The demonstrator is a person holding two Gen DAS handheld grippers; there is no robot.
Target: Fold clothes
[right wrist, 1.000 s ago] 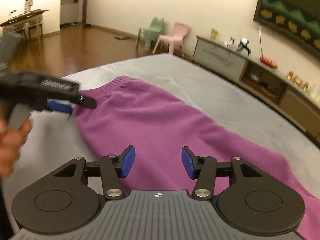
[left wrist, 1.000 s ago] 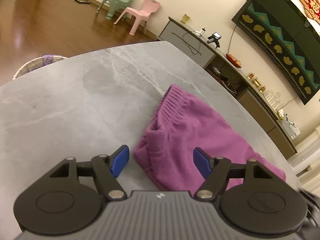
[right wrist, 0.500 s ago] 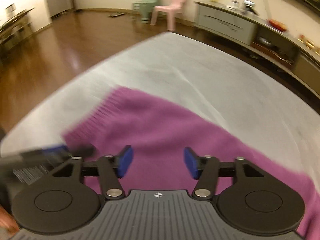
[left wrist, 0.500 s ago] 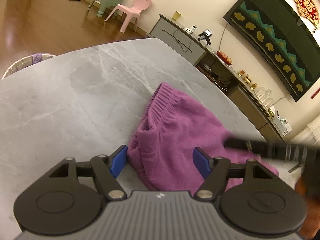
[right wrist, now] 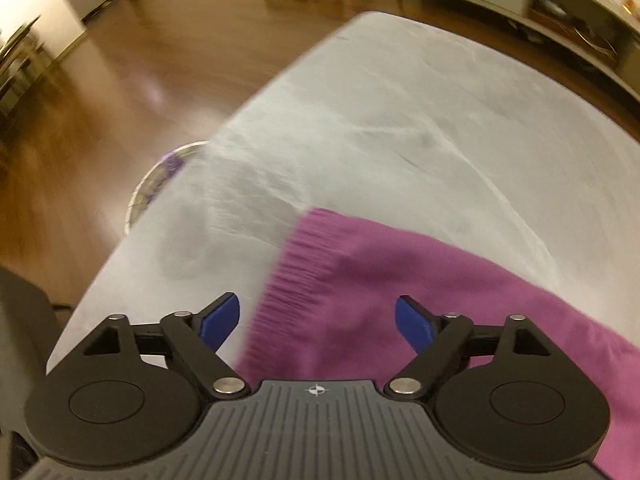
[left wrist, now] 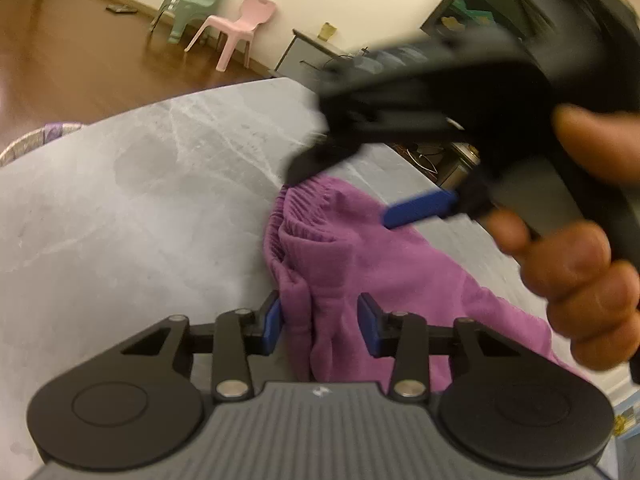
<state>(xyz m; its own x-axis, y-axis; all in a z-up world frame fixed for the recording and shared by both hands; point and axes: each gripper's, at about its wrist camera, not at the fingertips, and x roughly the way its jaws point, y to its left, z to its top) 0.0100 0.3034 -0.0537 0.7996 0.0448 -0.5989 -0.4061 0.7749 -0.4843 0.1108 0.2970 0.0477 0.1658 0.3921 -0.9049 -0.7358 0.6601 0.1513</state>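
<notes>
Purple trousers (left wrist: 360,264) with an elastic waistband (right wrist: 292,272) lie on the grey marble table (left wrist: 120,208). My left gripper (left wrist: 320,322) sits low at the near waistband corner. Its jaws are closing, and a bunched fold of the fabric is squeezed between the blue pads (left wrist: 272,320). My right gripper (right wrist: 318,320), held by a hand (left wrist: 580,272), hovers over the far end of the waistband. Its jaws are opening wide, the cloth lies below the gap and the pads touch nothing. In the left wrist view the right gripper (left wrist: 360,188) appears blurred at the upper right.
The table's rounded edge (right wrist: 248,108) runs close beyond the waistband. A woven basket (right wrist: 160,184) holding purple cloth stands on the wooden floor beside it. A green chair (left wrist: 192,4), a pink chair (left wrist: 240,28) and a low sideboard (left wrist: 312,52) stand by the far wall.
The right gripper swung across over the waistband, tipped downward and opened wider; it and its hand now fill the left view's upper right. The left jaws narrowed and bunched the fabric.
</notes>
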